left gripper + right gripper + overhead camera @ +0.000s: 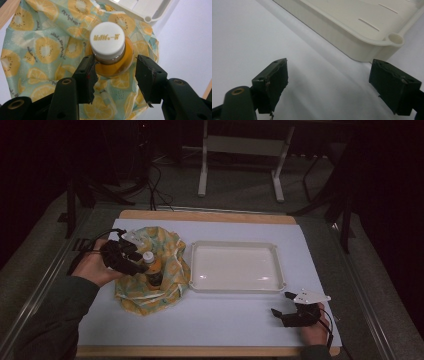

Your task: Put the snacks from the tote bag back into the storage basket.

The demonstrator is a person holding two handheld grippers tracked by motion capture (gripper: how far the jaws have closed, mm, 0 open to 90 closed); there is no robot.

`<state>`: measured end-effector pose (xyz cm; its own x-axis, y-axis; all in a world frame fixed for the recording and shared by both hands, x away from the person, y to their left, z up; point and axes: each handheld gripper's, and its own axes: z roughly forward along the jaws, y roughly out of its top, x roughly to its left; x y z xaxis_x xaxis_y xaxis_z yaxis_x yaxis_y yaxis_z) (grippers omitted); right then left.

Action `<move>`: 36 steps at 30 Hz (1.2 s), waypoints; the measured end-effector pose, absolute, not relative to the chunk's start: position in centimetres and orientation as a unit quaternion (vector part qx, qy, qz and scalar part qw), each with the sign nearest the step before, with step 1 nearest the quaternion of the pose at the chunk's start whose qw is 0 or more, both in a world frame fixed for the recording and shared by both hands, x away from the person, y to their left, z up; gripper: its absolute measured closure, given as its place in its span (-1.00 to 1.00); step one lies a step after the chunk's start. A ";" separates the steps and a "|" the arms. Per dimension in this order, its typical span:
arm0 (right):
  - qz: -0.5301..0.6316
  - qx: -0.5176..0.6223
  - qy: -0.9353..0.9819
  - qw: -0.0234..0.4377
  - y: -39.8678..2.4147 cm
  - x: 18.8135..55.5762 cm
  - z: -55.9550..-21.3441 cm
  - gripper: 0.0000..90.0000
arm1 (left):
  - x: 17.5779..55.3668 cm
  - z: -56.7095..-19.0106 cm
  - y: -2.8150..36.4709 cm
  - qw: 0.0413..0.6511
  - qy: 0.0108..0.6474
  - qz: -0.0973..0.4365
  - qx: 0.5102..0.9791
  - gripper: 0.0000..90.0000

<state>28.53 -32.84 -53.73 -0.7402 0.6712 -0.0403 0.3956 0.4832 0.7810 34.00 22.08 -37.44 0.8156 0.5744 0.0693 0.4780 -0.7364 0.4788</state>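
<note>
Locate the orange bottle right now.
In the high view the orange bottle stands upright on the fruit-print cloth, left of the white tray, with the left gripper at it, jaws either side.

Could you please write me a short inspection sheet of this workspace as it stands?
Surface: pale sheet over a wooden board.
Job's things: orange bottle with white cap, upright on the fruit-print cloth; white tray beside the cloth, nothing in it.
Clutter: nothing seen.
Grippers: left gripper at the bottle, jaws open on either side of its neck, not closed on it; right gripper open above the sheet near a tray corner.
Cables: one trails from each gripper; more lie on the floor beyond the table.
Surroundings: dim room, pale frame legs behind the table.
</note>
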 end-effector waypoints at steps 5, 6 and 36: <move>0.398 0.316 0.844 0.173 -32.8 28.5 -53.7 -0.66 | 34.5 -37.3 21.7 0.215 0.283 0.106 0.929 0.13; 0.399 0.316 0.843 0.173 -32.8 28.5 -53.7 -0.66 | 34.6 -37.2 21.7 0.214 0.282 0.106 0.929 0.13; 0.399 0.316 0.844 0.172 -32.9 28.5 -53.7 -0.66 | 36.7 -37.2 20.1 0.188 0.291 0.078 0.935 0.22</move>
<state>28.54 -32.85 -53.72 -0.7410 0.6704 -0.0387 0.3958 0.4826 0.7813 36.71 20.10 -37.20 0.8189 0.5728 0.0354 0.5144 -0.7600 0.3973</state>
